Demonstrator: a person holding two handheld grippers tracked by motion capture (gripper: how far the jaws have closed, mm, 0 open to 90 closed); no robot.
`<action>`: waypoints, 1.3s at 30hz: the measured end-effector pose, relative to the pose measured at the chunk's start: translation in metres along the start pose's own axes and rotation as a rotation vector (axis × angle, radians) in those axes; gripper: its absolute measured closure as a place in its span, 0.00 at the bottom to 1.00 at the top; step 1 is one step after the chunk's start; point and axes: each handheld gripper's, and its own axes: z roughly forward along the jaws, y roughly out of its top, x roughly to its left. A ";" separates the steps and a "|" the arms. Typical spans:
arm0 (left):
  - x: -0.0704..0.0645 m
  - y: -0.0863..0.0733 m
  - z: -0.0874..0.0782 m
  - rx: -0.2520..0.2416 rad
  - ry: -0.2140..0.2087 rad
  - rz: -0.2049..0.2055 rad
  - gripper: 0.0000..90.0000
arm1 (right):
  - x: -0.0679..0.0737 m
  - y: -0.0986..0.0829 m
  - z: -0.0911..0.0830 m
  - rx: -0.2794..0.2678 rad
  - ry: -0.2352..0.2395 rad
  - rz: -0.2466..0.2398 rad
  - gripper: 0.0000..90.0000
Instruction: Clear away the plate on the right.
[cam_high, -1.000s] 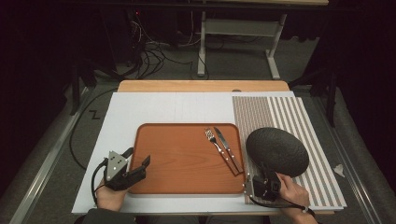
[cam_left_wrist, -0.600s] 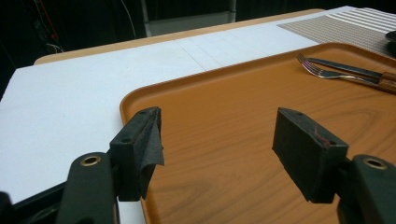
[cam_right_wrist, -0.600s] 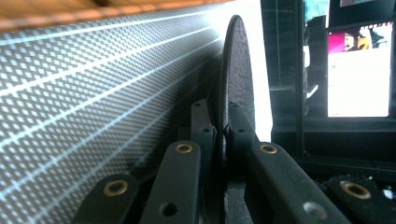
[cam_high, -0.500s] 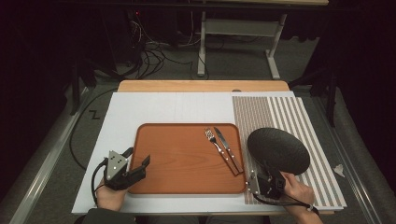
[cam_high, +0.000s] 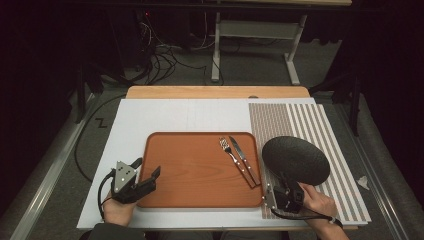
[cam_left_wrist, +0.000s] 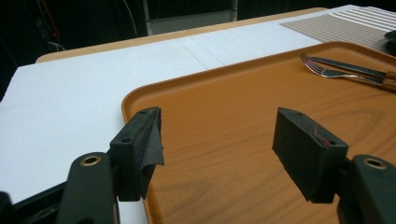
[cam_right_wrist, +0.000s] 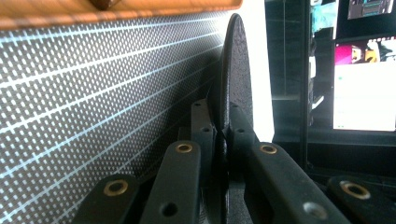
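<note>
Striped mat (cam_high: 320, 125); right gripper (cam_right_wrist: 223, 133) view: jaws clamping plate (cam_right_wrist: 236, 70) rim.

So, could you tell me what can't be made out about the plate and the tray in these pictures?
- High view: the near rim of the black plate is hidden by the right gripper.
- Right gripper view: the plate shows edge-on, its top face hidden; whether it rests on the striped mat can't be told.
- Left gripper view: the tray and the cutlery handles are cut off at the frame's right edge.
</note>
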 end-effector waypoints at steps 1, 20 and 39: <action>0.000 0.000 0.000 0.002 0.001 0.001 0.36 | 0.000 0.001 -0.001 -0.002 -0.005 -0.009 0.97; 0.000 0.000 0.000 0.001 0.003 0.000 0.36 | -0.007 0.014 -0.007 -0.055 -0.029 -0.038 0.97; 0.000 0.000 0.000 0.000 0.014 -0.001 0.36 | -0.012 0.038 -0.011 -0.122 -0.049 -0.061 0.97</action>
